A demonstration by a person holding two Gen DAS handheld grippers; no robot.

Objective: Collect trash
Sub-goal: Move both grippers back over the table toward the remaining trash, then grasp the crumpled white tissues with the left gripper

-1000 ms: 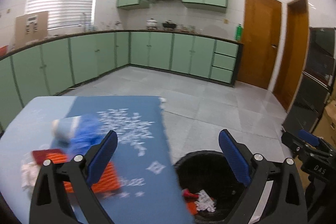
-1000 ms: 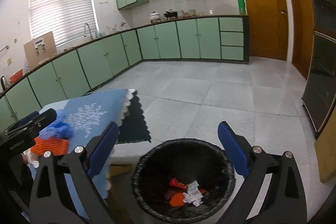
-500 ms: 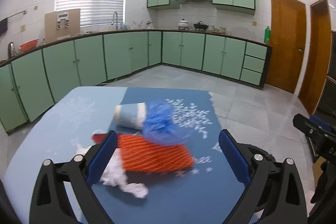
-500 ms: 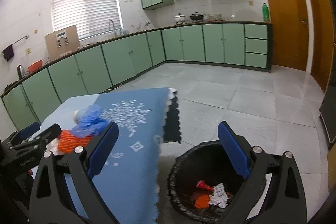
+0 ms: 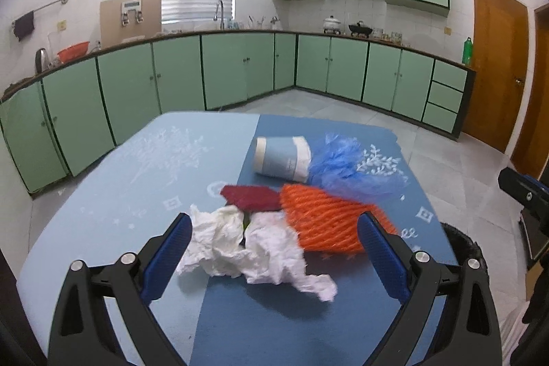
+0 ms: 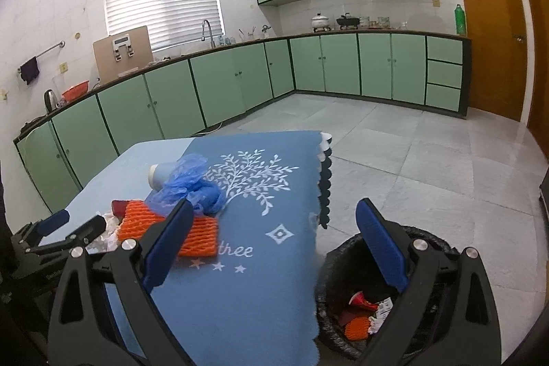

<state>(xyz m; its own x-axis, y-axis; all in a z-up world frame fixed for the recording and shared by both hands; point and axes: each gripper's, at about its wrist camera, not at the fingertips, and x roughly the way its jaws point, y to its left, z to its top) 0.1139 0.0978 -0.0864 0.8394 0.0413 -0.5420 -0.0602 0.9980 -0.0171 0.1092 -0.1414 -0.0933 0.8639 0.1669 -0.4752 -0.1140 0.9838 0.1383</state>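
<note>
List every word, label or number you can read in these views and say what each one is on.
"tree": white lettering on the blue tablecloth, right wrist view.
Label on the paper cup: faint print, too blurred to read.
Tag among the rubbish in the bin: too small to read.
Lettering on the left gripper body, seen from the right wrist: too dark and blurred to read.
Panel on the brown box on the counter: unreadable.
</note>
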